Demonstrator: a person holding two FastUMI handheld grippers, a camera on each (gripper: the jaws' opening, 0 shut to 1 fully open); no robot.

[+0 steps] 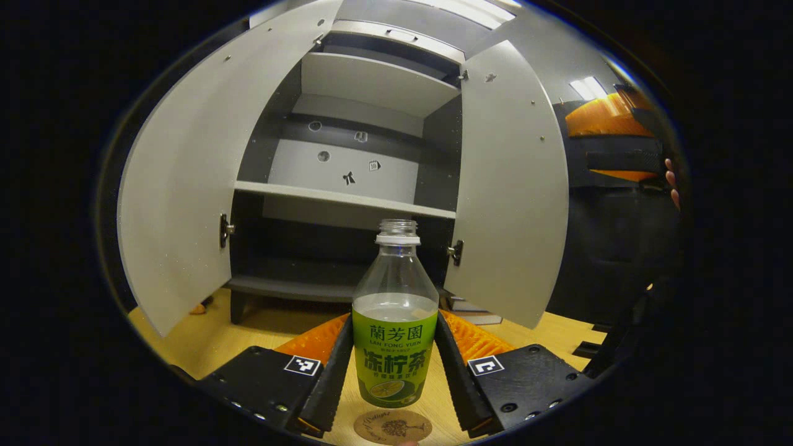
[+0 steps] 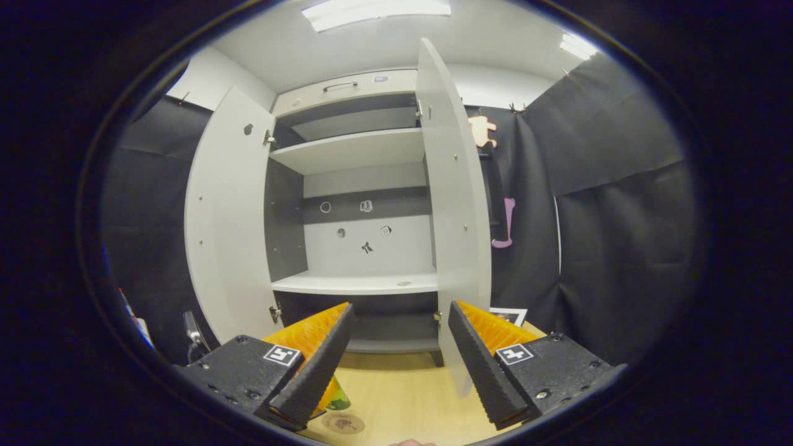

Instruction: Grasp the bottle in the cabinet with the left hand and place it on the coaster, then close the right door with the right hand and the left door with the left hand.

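Observation:
A clear bottle (image 1: 394, 322) with a green label and no cap stands upright between the fingers of my left gripper (image 1: 393, 319), which is shut on its sides. The round brown coaster (image 1: 393, 426) lies on the wooden table just in front of the bottle's base; the base is not on it. The grey cabinet (image 1: 347, 198) behind has both doors swung open: left door (image 1: 179, 204), right door (image 1: 508, 186). My right gripper (image 2: 401, 306) is open and holds nothing, facing the cabinet's right door (image 2: 455, 204). Behind its left finger peek the bottle's base (image 2: 338, 399) and the coaster (image 2: 342, 423).
The cabinet shelves (image 2: 356, 284) are bare. Flat printed sheets (image 1: 477, 313) lie on the table (image 2: 403, 390) beneath the right door. A person's fingers (image 1: 670, 179) show at the far right, by an orange object (image 1: 604, 118).

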